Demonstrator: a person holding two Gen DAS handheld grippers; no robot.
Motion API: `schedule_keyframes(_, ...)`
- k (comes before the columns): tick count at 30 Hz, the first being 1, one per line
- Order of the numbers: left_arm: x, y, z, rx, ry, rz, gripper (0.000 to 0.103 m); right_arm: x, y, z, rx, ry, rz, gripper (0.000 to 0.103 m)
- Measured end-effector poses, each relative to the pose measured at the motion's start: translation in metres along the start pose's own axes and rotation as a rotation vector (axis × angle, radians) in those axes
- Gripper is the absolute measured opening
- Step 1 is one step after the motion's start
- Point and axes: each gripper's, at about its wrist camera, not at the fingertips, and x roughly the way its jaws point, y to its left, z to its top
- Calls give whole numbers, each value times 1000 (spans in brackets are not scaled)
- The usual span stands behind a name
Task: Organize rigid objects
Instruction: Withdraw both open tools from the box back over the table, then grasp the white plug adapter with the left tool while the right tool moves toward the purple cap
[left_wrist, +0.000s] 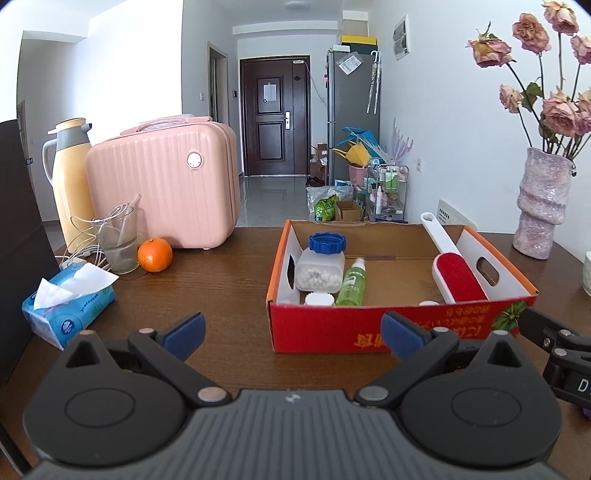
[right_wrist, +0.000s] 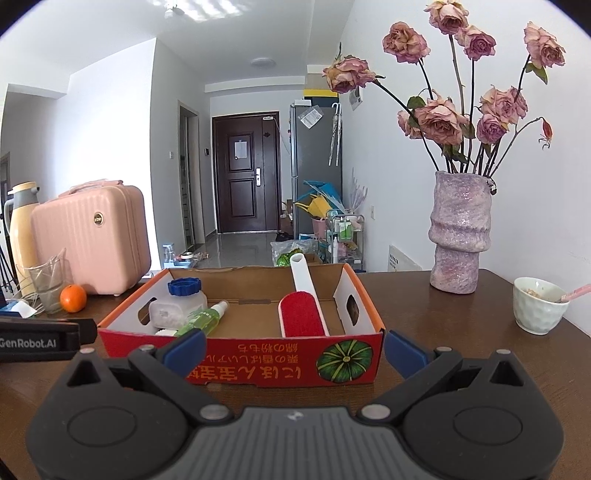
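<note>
Counted on the table (left_wrist: 229, 273) — one cardboard box (left_wrist: 400, 326), one pink case (left_wrist: 162, 184), one thermos (left_wrist: 68, 177), one glass (left_wrist: 116, 242), one orange (left_wrist: 155, 254), one tissue pack (left_wrist: 68, 312), one vase (right_wrist: 460, 232), one small bowl (right_wrist: 537, 306). Inside the box — one blue-capped jar (left_wrist: 321, 267), one green spray bottle (left_wrist: 352, 282), one red lint brush (left_wrist: 458, 277), and at least one white cap (left_wrist: 318, 298). Two grippers, one left (left_wrist: 293, 334) and one right (right_wrist: 295, 350).

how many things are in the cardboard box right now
4 clearly seen: blue-capped jar far left, green spray bottle beside it, small white-lidded container at the front left, lint brush along the right side. More may hide behind the front wall.
</note>
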Motion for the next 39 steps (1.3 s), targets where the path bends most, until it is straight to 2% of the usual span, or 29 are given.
schedule_keyframes(25, -60, -7, -42, 42, 23, -42, 103, -64, -20, -35, -18, 40, -16, 103)
schedule_keyframes(39, -82, -9, -73, 38, 90, -58, 103, -94, -39, -54, -41, 67, -38, 103)
